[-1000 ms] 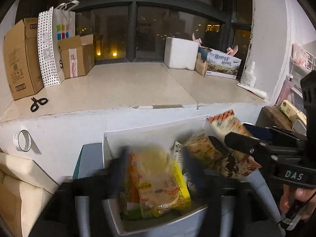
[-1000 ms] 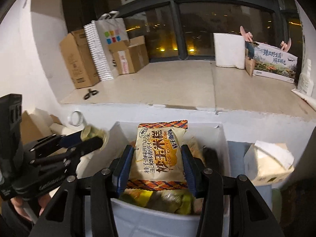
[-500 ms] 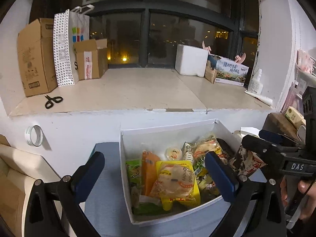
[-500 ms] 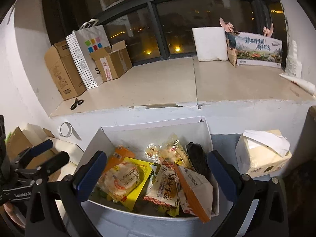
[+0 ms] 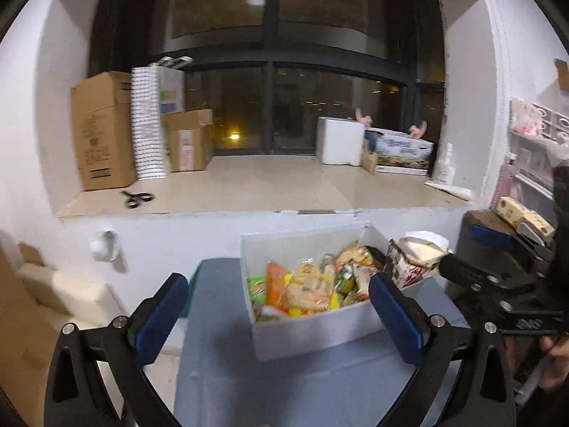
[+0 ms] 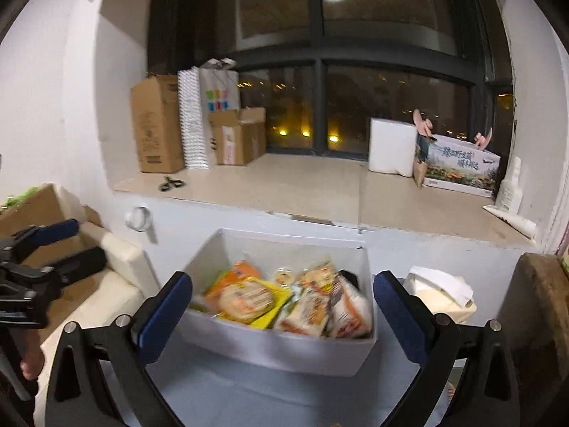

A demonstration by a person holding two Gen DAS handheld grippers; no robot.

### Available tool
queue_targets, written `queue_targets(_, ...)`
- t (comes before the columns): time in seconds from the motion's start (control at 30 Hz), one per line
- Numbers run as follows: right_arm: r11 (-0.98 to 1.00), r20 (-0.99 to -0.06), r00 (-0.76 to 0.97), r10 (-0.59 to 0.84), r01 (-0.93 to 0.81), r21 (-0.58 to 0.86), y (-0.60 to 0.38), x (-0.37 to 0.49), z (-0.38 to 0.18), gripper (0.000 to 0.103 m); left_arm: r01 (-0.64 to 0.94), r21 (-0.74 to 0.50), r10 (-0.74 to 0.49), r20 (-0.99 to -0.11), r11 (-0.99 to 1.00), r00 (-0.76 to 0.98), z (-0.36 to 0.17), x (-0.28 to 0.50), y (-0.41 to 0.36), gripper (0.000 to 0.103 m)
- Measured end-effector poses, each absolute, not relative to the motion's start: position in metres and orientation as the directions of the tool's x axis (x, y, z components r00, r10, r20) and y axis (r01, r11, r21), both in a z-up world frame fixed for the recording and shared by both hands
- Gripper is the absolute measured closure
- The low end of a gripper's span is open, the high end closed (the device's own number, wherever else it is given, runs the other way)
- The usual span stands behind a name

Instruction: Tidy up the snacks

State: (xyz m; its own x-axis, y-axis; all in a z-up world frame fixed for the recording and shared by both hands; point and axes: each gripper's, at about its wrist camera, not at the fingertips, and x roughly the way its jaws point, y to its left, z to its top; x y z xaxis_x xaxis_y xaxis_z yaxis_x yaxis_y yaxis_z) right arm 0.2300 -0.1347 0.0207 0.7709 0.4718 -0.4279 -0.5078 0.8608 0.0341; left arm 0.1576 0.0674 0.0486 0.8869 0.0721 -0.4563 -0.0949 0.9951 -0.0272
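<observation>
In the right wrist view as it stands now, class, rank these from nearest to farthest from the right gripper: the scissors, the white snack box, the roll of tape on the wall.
From the right gripper:
1. white snack box, just ahead between the open fingers.
2. roll of tape, up left on the wall below the ledge.
3. scissors, farther back on the ledge, left.

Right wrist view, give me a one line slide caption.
Open right gripper hovers empty before a white box packed with snack packets.

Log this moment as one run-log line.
left gripper: open, empty | right gripper: open, empty | snack packets: in white box | jaws just opened
</observation>
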Motion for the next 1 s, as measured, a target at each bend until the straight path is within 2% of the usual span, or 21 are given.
queue_targets(0.2,0.885,-0.392,0.818,0.422,-0.466,-0.020,-0.150,0.168,0.019,0.000,-0.096,-0.037,0.066,-0.485,0.995,0.872,0.044,0.110,0.054,0.000)
queue_targets(0.33,0.873,-0.416,0.783,0.462,-0.484,0.058,-0.167,0.139,0.014,0.000,-0.075,-0.068,0.031,-0.504,0.995,0.863,0.037,0.083,0.046,0.000)
queue_targets(0.5,0.870,-0.420,0.772,0.477,-0.482,0.102,-0.183,0.105,0.001,0.000,-0.059,-0.025,0.038,-0.499,0.998,0.866,0.029,0.055,0.027,0.000)
queue_targets(0.63,0.866,-0.446,0.750,0.488,-0.479,0.141,-0.187,0.097,-0.006,0.000,-0.050,-0.086,-0.002,-0.514,0.995,0.858,0.021,0.041,0.023,0.000)
queue_targets(1.0,0.859,-0.448,0.744,0.495,-0.495,0.127,-0.180,0.091,-0.008,0.000,-0.079,-0.099,0.016,-0.520,0.992,0.854,0.018,0.042,0.031,0.000)
